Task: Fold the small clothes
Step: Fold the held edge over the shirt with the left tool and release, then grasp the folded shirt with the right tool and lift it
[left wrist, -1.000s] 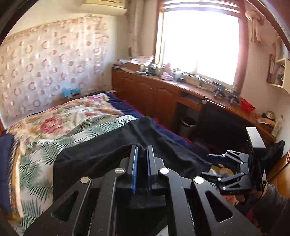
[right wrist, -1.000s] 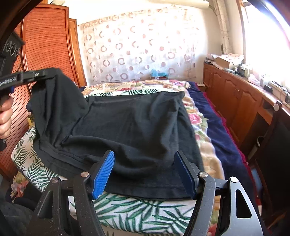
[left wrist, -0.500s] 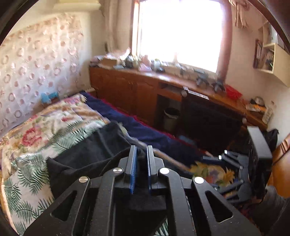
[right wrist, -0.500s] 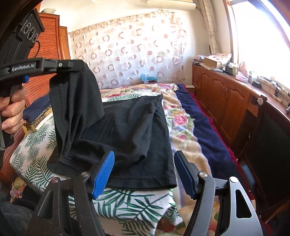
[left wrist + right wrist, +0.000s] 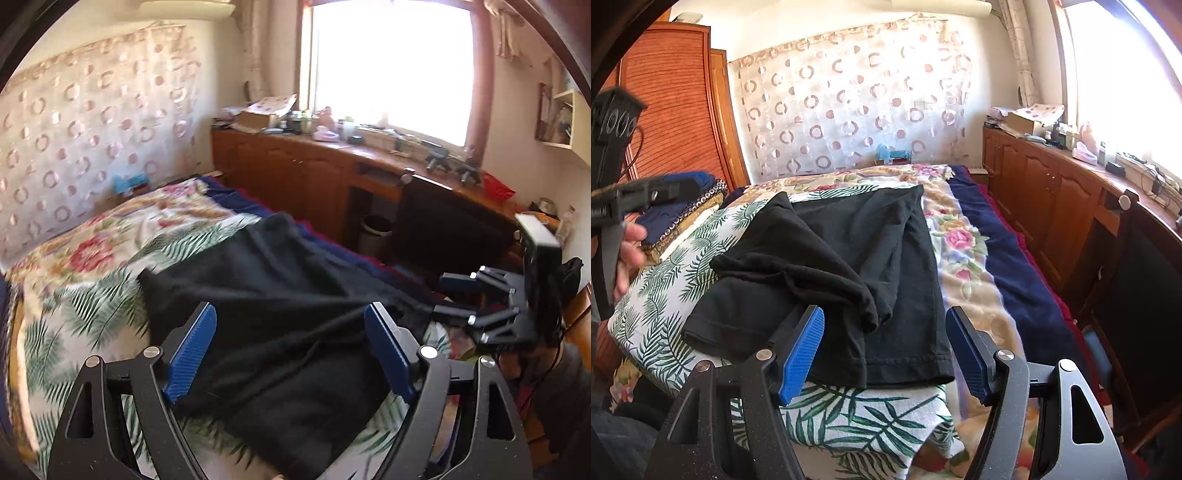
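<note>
Black T-shirt (image 5: 827,280) lying half-folded on the bed (image 5: 665,295), running lengthwise away from both tools.

The left tool (image 5: 291,350) is hovering over the near folded part, its jaws having just been opening, nothing pinched between them. The right tool (image 5: 884,350) is waiting at the hem, blue pads apart and empty, seemingly just above the cloth; either could be reaching the near edge.

I'm in a home bedroom: a bed (image 5: 964,236) under a flowered blanket, a wooden wardrobe (image 5: 676,107) on the left, a circle-patterned curtain (image 5: 849,103) at the far wall, and long wooden cabinets (image 5: 295,173) with a cluttered tabletop below a bright window (image 5: 391,66).
</note>
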`<action>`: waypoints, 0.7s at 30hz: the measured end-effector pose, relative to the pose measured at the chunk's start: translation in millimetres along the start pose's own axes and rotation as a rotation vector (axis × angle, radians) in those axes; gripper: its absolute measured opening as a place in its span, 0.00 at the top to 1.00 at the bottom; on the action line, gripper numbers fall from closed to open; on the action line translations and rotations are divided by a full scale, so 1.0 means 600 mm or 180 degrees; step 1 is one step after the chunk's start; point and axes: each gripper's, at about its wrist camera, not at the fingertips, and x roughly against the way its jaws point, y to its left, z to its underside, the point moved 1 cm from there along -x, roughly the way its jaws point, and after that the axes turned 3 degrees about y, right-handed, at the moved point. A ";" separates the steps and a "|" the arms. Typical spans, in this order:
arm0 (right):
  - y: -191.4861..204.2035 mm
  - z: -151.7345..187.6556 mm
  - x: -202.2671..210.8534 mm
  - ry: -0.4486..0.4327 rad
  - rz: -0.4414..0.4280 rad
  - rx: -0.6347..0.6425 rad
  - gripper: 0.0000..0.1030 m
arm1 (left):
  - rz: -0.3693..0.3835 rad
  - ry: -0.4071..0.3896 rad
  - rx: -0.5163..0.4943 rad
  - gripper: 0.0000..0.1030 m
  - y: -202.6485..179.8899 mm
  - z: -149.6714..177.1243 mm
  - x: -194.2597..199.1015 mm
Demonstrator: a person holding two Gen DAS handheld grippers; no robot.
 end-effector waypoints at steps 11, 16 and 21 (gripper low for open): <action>0.038 -0.039 -0.056 0.0104 -0.0157 0.0228 0.32 | -0.0347 0.0165 0.0461 0.19 0.104 0.124 0.033; 0.084 -0.072 -0.084 0.0139 -0.0301 0.0451 0.32 | -0.0459 0.0117 0.0649 0.19 0.139 0.156 0.056; 0.130 -0.099 -0.123 0.0240 -0.0516 0.0675 0.32 | -0.0561 0.0078 0.0756 0.19 0.166 0.177 0.074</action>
